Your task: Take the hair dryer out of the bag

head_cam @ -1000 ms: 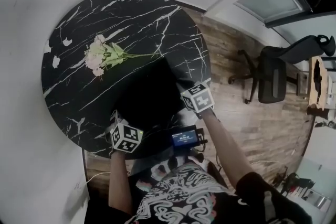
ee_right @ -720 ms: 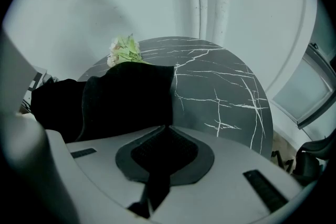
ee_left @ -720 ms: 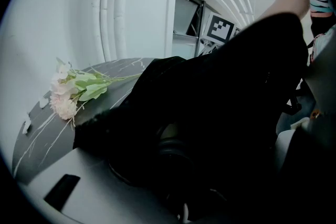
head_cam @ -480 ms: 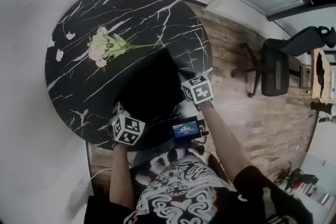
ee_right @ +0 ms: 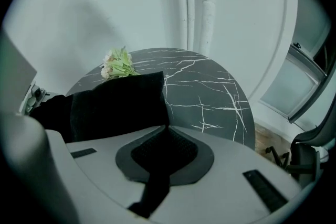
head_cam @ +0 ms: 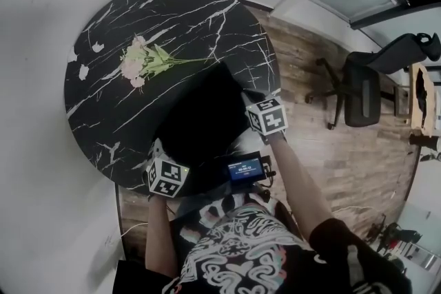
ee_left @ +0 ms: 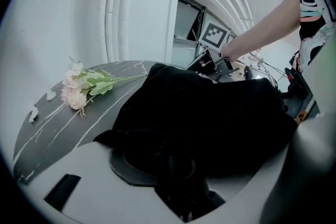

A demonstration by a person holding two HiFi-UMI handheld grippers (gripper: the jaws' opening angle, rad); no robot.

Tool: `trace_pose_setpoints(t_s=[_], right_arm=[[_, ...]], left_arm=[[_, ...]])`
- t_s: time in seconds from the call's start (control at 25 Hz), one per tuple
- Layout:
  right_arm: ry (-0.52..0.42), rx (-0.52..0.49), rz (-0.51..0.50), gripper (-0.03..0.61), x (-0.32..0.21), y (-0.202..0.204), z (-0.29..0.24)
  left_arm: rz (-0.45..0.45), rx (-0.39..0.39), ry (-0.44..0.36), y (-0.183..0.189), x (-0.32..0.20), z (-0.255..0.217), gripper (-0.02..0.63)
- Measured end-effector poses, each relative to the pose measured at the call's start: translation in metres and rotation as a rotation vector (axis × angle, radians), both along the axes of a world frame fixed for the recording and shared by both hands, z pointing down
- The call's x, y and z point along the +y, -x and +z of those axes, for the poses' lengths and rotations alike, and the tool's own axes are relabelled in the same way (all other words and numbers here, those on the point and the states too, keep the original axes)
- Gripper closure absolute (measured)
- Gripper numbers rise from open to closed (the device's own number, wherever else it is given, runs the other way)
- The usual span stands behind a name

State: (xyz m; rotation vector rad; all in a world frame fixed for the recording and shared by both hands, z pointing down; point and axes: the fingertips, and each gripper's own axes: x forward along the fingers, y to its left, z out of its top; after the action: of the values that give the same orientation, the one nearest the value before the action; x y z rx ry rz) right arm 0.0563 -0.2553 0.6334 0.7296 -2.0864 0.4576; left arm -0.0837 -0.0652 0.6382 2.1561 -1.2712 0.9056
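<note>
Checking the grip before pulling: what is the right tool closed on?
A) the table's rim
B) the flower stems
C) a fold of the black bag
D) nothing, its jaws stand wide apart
C: in the right gripper view the right tool is shut with a strip of the black bag pinched between its pads, and the flowers lie apart on the table.

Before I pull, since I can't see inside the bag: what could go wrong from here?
The right gripper is shut on only a thin corner of the bag; it could slip free under a pull. The left gripper has its jaws, just closing, apart around bunched fabric with no hair dryer showing; it may catch cloth alone. The flowers lie near the bag and could be swept along.
</note>
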Motion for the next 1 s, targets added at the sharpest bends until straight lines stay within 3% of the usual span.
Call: trace_pose_setpoints(t_s=[1.0], right_arm=[[-0.026,-0.045,0.151,0.552,-0.033,-0.032,-0.02]], left_arm=[[0.051,0.033,-0.008,0.001,0.01,-0.009,0.42]])
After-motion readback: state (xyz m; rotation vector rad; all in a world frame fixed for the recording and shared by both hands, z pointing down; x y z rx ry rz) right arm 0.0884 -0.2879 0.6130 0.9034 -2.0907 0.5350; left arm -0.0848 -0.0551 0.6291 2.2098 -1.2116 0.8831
